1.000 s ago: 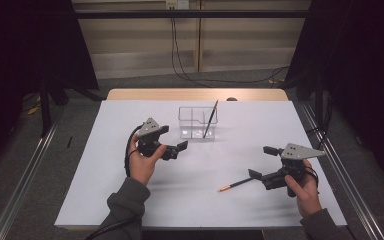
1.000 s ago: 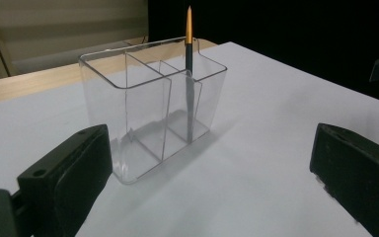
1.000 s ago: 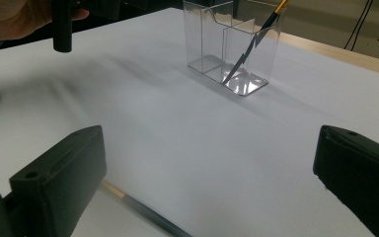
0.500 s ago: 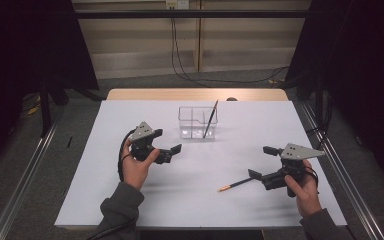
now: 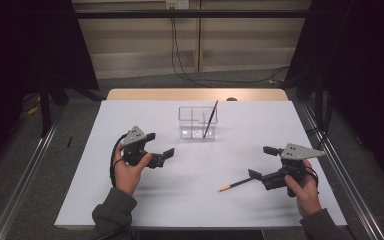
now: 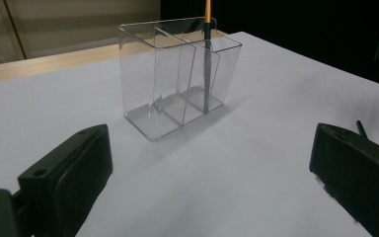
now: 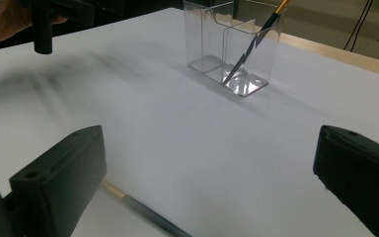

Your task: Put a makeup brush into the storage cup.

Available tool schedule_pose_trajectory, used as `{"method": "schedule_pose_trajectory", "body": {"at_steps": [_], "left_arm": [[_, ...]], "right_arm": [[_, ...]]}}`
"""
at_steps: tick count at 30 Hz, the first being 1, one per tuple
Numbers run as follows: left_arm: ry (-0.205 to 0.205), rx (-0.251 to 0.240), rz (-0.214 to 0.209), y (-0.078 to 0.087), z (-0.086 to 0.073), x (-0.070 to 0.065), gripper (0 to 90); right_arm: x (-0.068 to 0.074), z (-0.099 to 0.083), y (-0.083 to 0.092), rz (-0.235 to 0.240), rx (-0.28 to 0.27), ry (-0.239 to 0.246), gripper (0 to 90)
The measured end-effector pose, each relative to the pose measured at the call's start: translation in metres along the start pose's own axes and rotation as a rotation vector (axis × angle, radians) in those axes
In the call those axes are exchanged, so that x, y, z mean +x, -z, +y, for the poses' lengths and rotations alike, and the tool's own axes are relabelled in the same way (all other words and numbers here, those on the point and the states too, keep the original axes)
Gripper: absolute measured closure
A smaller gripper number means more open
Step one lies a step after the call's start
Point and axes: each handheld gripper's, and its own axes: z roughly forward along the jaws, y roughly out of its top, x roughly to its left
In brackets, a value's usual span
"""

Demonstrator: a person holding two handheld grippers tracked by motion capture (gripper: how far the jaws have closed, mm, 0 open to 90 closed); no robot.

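White-covered table [image 5: 190, 200], viewed from above the person's side. Item: clear plastic holder [image 5: 198, 122] with inner dividers, standing upright toward the far middle of the table; one dark pencil with an orange end [image 5: 210, 119] leans inside its right compartment, tip on the floor of the holder. Item: second pencil [image 5: 236, 184], dark shaft, orange end, lying flat on the table near the front right, apart from the holder. Left gripper [image 5: 160, 147]: held in the person's left hand, jaws spread wide and empty, raised over the table left of and nearer than the holder, pointed toward it. Right gripper [image 5: 260, 162]: held in the right hand, jaws released and empty, set low at the loose pencil, whose dark end lies beside the lower jaw; contact cannot be told.
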Motion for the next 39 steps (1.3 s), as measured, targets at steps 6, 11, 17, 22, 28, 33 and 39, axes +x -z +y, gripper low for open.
{"method": "schedule_pose_trajectory", "body": {"at_steps": [6,11,17,22,28,33,39], "left_arm": [[0.008,0.001,0.012,0.007,-0.004,0.001,2.7],[0.018,0.002,0.008,0.012,-0.009,0.003,2.8],[0.013,0.016,0.024,0.019,-0.014,0.005,2.9],[0.023,0.008,0.021,0.026,-0.017,0.007,2.9],[0.021,0.012,0.043,0.033,-0.019,0.008,2.8],[0.026,0.014,0.028,0.037,-0.023,0.009,2.8],[0.025,0.022,0.055,0.043,-0.024,0.01,2.8]], "right_arm": [[0.0,0.0,0.0,-0.003,0.0,0.0,0.0],[0.0,0.0,0.0,-0.004,0.001,-0.002,0.0],[0.001,0.0,-0.001,-0.002,0.002,-0.002,0.0],[0.001,0.0,0.0,-0.002,0.002,-0.003,0.0],[0.001,0.0,-0.001,-0.001,0.003,-0.002,0.0],[0.001,-0.001,-0.002,0.004,0.006,0.003,0.0],[0.001,-0.001,-0.002,0.004,0.007,0.003,0.0]]}}
